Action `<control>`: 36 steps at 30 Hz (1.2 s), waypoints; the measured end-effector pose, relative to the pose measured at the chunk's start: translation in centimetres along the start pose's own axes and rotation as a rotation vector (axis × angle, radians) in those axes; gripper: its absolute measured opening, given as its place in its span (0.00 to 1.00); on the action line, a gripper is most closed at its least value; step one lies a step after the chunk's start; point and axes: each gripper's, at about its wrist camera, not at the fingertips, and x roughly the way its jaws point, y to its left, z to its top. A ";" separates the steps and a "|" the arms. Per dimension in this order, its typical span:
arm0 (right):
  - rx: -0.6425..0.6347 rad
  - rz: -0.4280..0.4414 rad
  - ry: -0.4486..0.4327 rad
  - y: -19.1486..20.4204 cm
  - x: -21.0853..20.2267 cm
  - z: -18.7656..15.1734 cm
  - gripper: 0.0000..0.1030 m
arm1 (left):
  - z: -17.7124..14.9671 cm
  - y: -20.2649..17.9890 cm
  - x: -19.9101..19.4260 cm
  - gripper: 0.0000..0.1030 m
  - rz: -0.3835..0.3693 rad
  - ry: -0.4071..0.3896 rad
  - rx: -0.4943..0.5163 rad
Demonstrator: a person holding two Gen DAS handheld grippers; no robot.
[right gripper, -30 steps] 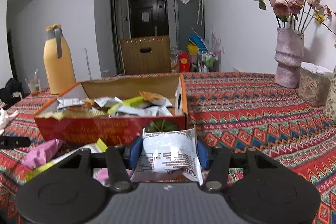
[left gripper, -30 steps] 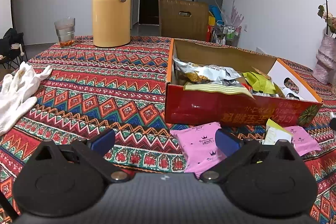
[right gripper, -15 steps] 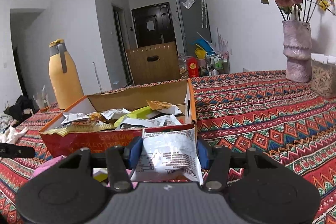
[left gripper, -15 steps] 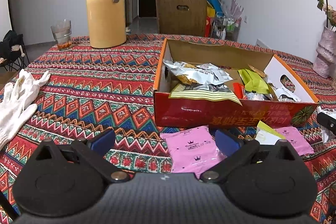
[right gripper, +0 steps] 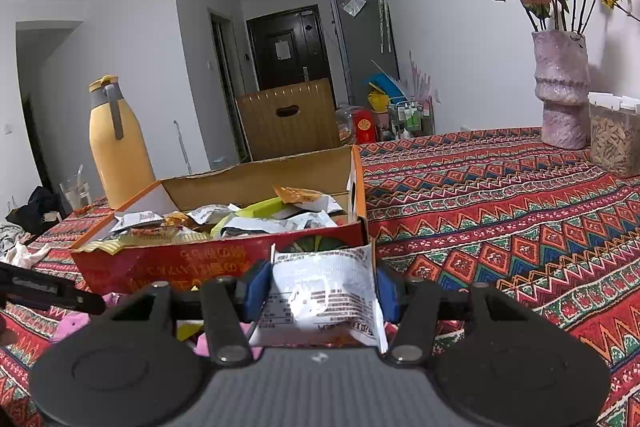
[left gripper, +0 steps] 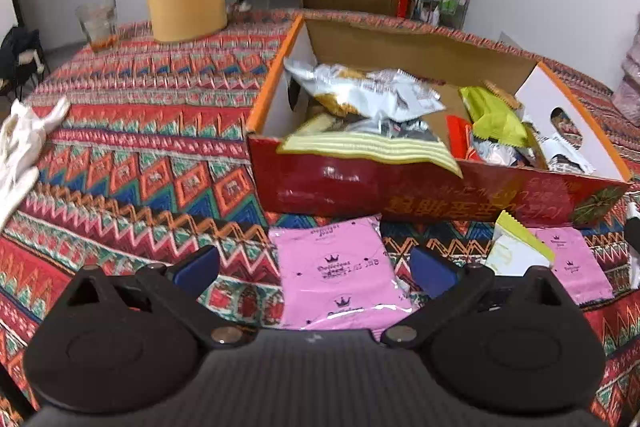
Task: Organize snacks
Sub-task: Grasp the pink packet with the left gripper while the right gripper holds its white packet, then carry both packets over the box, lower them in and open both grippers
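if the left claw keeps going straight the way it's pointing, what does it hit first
Most likely the pink snack packet lying flat on the tablecloth, right between the open left claw fingers. The red snack box sits just beyond it; depth is hard to judge.

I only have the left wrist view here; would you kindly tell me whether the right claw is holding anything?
Observer: Yes, the right claw is shut on a silver-white snack packet.
Operator: Thank you. Where is it relative to the box?
Observer: Just in front of the near wall of the red box, by its right-hand corner; the packet is not yet inside.
Operator: Is anything standing further right on the table?
Observer: A clear container of what looks like seeds stands beside a vase.
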 end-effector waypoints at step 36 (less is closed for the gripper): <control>-0.037 0.007 0.000 0.8 0.7 -0.3 0.54 | -1.4 0.6 -3.1 0.61 -0.084 -0.050 -0.007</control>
